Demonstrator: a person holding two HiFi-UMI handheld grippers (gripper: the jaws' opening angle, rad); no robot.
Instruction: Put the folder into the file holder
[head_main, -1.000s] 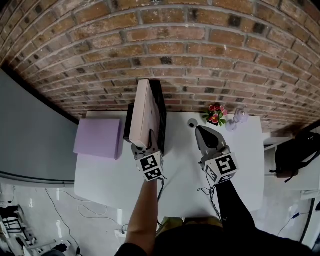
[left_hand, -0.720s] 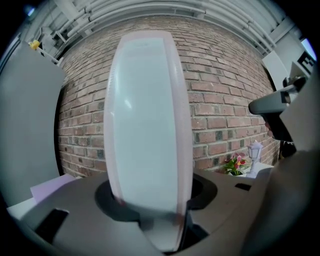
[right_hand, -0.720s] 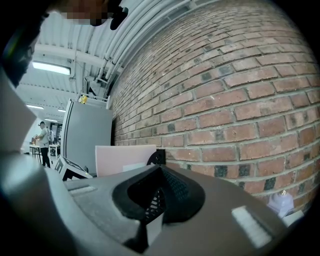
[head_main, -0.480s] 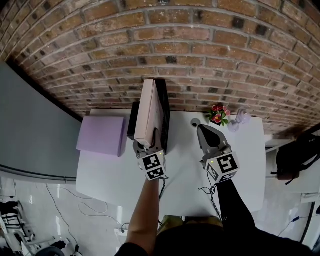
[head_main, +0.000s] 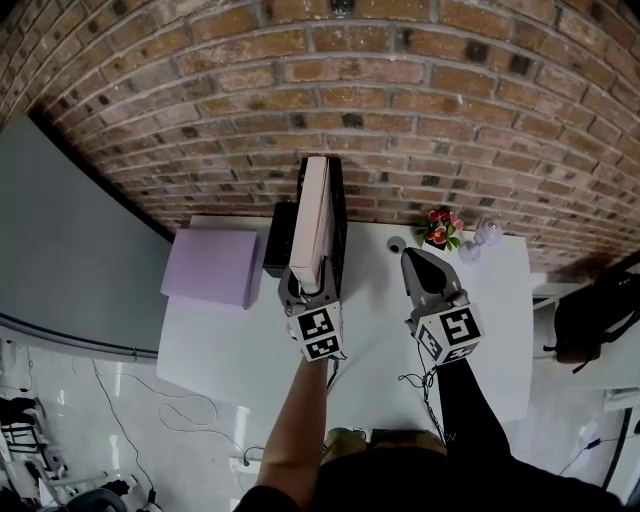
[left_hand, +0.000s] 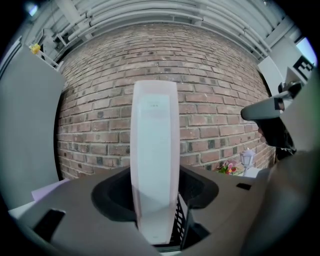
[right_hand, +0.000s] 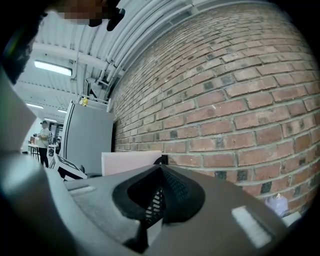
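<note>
Brickwork (head_main: 400, 100) closes off the far side of the white table (head_main: 230, 350) at which I stand. A grey panel (head_main: 60, 250) stands at my 10 o'clock.

1. Task item. The pale pink folder (head_main: 313, 215) stands upright on its edge inside the black file holder (head_main: 340, 200), at 12 o'clock from my left gripper (head_main: 308, 292). The holder sits against the wall.
2. Left gripper. The jaws are opening. The lower end of the folder stands between them. In the left gripper view a gap shows on the right side of the folder, with the black mesh of the holder visible through it. I see no pad pressing on the folder.
3. Right gripper (head_main: 412, 258). It rests at 3 o'clock from the left gripper, well apart from the holder. Its jaws are together, with nothing between them.
4. Other items. A flat lilac box (head_main: 210, 267) lies on the table at 9 o'clock from the holder, just beside it. A small bunch of red and pink flowers (head_main: 437, 228) stands at 1 o'clock from the right gripper, near the wall. A black bag (head_main: 600, 310) lies off the table at 3 o'clock.
</note>
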